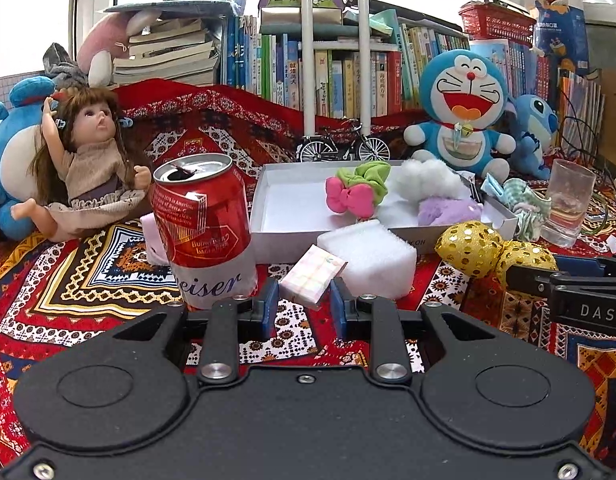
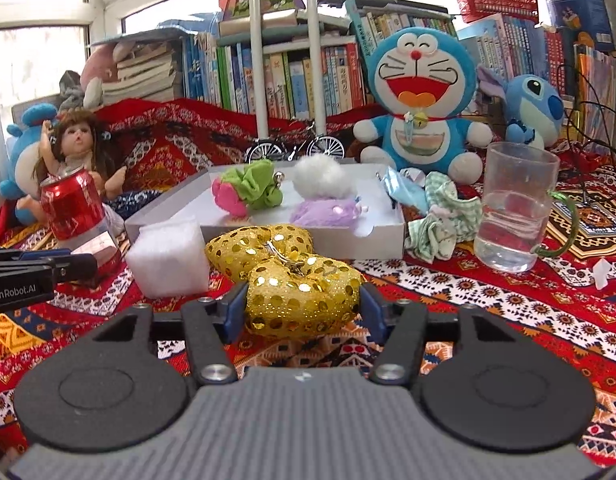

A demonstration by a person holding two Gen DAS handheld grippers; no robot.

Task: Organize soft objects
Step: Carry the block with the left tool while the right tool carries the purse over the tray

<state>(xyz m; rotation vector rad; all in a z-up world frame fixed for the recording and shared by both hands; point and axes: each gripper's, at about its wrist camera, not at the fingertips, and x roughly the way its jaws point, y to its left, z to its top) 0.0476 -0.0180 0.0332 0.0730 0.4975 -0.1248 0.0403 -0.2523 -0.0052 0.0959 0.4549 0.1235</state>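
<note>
- Left gripper (image 1: 300, 300): tilted gently downward, its jaws clenched on a small flat packet (image 1: 311, 277) of pastel checked wrap, held just above the patterned cloth (image 1: 88, 280).
- Right gripper (image 2: 304, 306): also pitched gently down, its jaws grasping the near lobe of a puffy gold sequin bow (image 2: 292, 276) near the cloth's front edge.
- Foam block (image 2: 168, 260): white, cube-like, just beside the bow.
- White tray (image 2: 371, 240): shallow cardboard, behind the bow, holding a green-and-pink scrunchie (image 2: 248, 192), a white fluffy puff (image 2: 323, 176) and a lilac plush scrunchie (image 2: 323, 212).
- Red can (image 1: 204, 216): dented metal, tilted, left of the tray.
</note>
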